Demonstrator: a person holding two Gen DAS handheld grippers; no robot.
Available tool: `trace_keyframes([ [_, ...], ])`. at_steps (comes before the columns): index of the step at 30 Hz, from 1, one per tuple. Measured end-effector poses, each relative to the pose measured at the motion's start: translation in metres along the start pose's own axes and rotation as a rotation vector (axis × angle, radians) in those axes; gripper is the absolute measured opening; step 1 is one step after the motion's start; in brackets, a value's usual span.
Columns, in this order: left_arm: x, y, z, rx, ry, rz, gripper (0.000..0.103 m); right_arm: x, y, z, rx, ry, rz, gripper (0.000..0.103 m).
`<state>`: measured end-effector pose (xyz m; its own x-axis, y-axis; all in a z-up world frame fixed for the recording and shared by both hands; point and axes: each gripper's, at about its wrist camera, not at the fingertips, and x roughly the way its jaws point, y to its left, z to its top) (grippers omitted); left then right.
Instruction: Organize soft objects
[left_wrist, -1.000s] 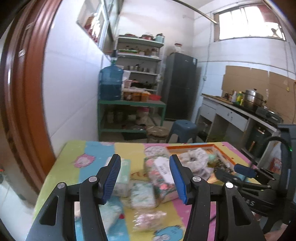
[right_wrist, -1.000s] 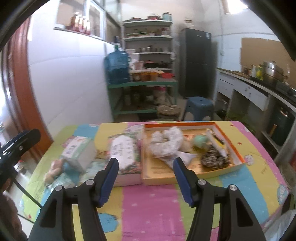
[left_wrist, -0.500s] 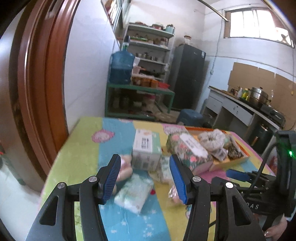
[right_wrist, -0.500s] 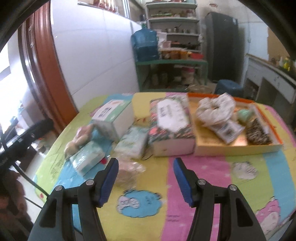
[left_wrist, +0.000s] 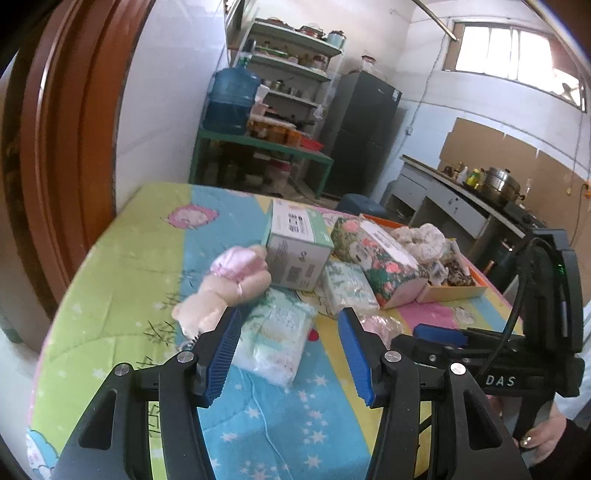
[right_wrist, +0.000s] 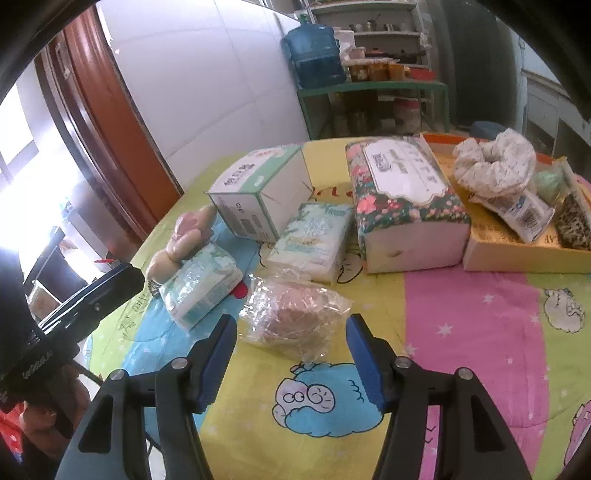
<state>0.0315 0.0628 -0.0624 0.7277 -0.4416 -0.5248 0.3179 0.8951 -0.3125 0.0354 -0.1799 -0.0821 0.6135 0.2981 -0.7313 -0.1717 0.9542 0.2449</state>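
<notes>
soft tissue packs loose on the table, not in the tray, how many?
2: one tissue pack beside the plush toy, another pack between the white box and floral pack.

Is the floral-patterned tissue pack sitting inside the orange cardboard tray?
No, the floral-patterned tissue pack lies on the tablecloth, against the outside of the orange cardboard tray.

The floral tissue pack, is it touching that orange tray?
Touching. The right wrist view shows the floral tissue pack pressed against the orange tray, no gap between.

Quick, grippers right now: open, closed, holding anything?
Left gripper: open, empty, above the tissue pack.
Right gripper: open, empty, at the clear plastic bag.
</notes>
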Motion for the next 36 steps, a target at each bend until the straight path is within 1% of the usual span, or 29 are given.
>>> trace_keyframes([
  [6,0.013,0.002,-0.005,0.022,0.037,-0.034,0.056,0.014,-0.002,0.000,0.007,0.032,0.001,0.061],
  [10,0.021,0.004,-0.007,0.035,0.056,-0.033,0.056,0.022,-0.002,0.000,0.003,0.046,-0.007,0.061],
  [15,0.037,0.005,-0.010,0.075,0.096,-0.001,0.056,0.027,-0.004,0.002,0.004,0.053,-0.006,0.061],
  [21,0.047,0.001,-0.010,0.113,0.104,0.025,0.056,0.031,-0.005,0.003,0.005,0.054,0.003,0.061],
  [25,0.051,-0.005,-0.010,0.141,0.113,0.056,0.058,0.030,-0.005,0.003,0.005,0.052,0.001,0.061],
  [28,0.054,-0.012,-0.013,0.181,0.118,0.090,0.058,0.030,-0.003,0.003,-0.006,0.053,-0.013,0.061],
  [31,0.054,-0.018,-0.015,0.211,0.116,0.116,0.056,0.031,-0.001,0.002,-0.012,0.053,-0.021,0.061],
  [32,0.054,-0.017,-0.016,0.212,0.113,0.115,0.051,0.031,-0.001,0.002,-0.011,0.052,-0.022,0.061],
  [33,0.053,-0.017,-0.016,0.210,0.106,0.115,0.042,0.031,-0.001,0.002,-0.009,0.050,-0.023,0.061],
  [36,0.049,-0.012,-0.017,0.184,0.096,0.096,0.037,0.032,0.002,0.000,-0.019,0.040,-0.033,0.060],
])
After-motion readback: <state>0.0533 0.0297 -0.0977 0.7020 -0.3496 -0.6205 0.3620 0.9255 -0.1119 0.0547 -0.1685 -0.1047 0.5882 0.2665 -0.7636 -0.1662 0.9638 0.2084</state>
